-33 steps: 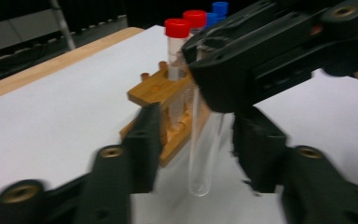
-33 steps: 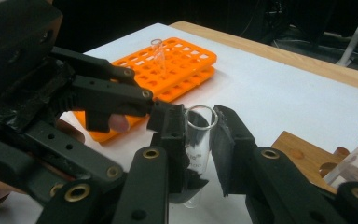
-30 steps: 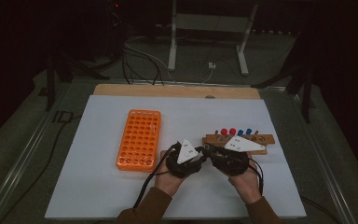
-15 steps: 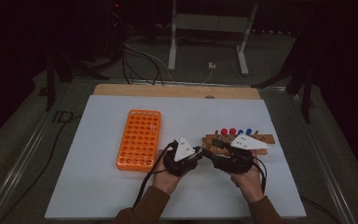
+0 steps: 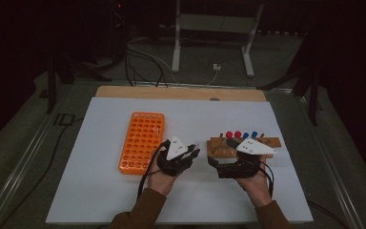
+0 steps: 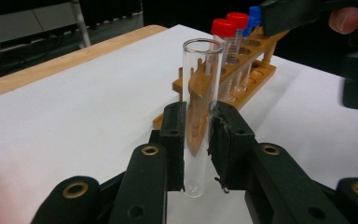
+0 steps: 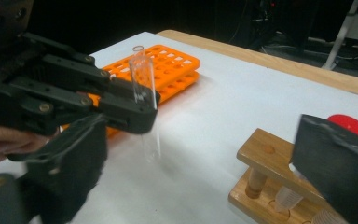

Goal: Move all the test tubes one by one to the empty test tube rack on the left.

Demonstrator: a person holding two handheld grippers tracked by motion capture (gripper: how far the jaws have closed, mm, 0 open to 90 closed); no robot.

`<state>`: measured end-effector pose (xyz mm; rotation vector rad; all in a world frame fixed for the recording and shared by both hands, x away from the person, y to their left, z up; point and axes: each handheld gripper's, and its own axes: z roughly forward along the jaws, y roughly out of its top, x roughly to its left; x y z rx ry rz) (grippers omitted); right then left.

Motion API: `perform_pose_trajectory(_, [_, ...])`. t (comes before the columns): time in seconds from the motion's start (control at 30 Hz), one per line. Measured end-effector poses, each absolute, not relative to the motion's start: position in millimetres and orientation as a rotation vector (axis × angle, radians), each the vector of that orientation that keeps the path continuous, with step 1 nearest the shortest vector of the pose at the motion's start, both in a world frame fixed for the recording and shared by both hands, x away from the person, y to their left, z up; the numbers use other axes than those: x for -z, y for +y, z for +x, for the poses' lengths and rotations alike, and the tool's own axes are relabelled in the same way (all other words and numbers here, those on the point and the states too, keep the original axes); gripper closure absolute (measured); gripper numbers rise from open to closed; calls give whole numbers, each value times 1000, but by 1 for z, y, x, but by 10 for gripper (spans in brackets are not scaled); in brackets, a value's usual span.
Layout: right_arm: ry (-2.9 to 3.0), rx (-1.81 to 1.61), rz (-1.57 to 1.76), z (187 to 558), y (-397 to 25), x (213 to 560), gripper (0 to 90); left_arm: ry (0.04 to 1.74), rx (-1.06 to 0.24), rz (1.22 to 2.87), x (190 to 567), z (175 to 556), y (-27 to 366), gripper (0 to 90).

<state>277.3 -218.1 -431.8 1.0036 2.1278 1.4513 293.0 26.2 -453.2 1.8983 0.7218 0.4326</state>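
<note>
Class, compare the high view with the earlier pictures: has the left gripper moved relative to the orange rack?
Yes. The left gripper has shifted slightly right, away from the orange rack, toward the wooden rack. It grips a glass tube.

Left tongs (image 6: 198,140) clamped upright, right tongs (image 5: 213,162) spread wide, nearly touching them.

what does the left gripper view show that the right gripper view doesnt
Left gripper view alone: red caps and blue caps on tubes standing in the rack, and the left gripper shut on the glass tube from behind. Right gripper view alone: the orange rack behind that tube. Shared: the clear open-topped tube, the wooden rack, the white table.
</note>
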Motion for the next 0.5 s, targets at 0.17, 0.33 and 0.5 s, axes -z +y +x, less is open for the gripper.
perform_pose_trajectory(0.17, [2128, -1446, 1016, 277, -223, 433, 0, 751, -438, 1877, 451, 296, 36, 760])
perform_pose_trajectory(0.33, [2132, -1434, 1016, 277, -226, 434, 0, 779, -441, 1849, 449, 300, 46, 759])
perform_pose_trajectory(0.5, [2124, -1437, 1020, 277, -227, 434, 0, 803, -450, 1835, 447, 303, 57, 759])
